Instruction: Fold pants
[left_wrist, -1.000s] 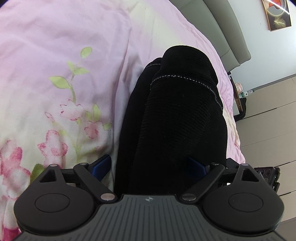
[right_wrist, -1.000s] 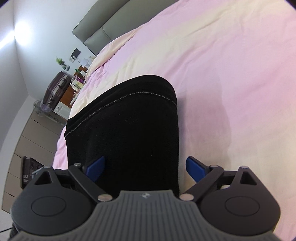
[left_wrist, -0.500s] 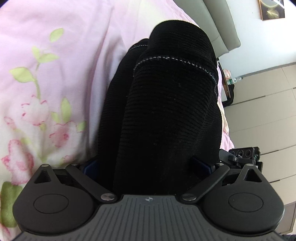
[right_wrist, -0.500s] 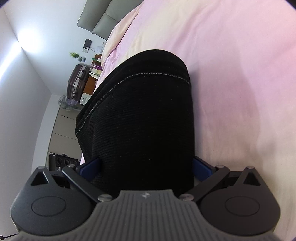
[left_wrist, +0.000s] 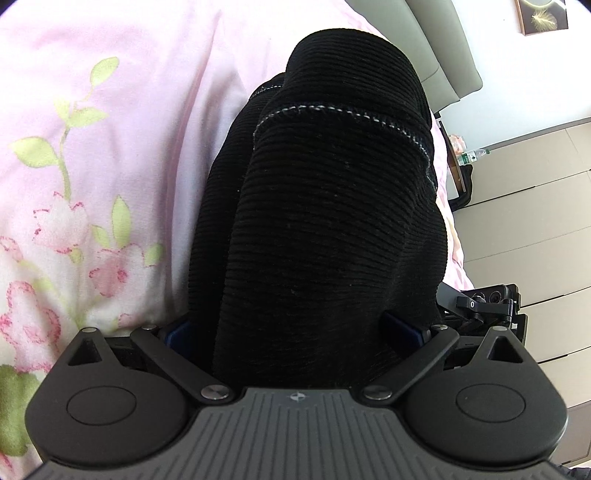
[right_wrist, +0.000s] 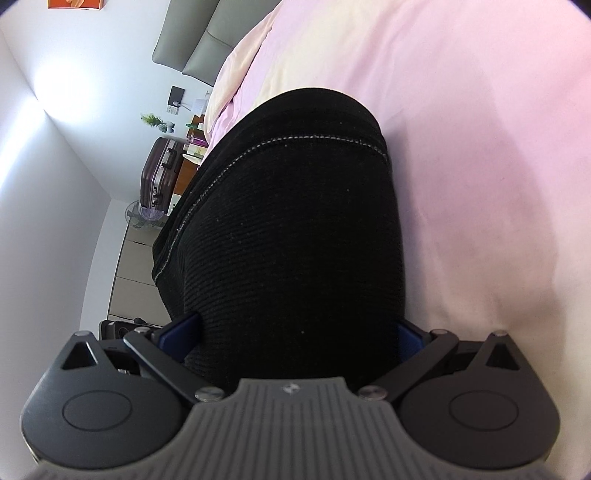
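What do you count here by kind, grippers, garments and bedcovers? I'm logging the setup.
Grippers: 2, left gripper and right gripper, both shut on the pants
Garments: 1, black pants
Bedcovers: 1, pink bedspread
Total: 4

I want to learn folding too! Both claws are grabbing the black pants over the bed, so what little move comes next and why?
Probably carry the held end a little further forward over the rest of the pants, then lower it. The left gripper and right gripper are both shut on the black pants, whose stitched edge drapes lifted above the pink bedspread, so the fold isn't laid down yet.
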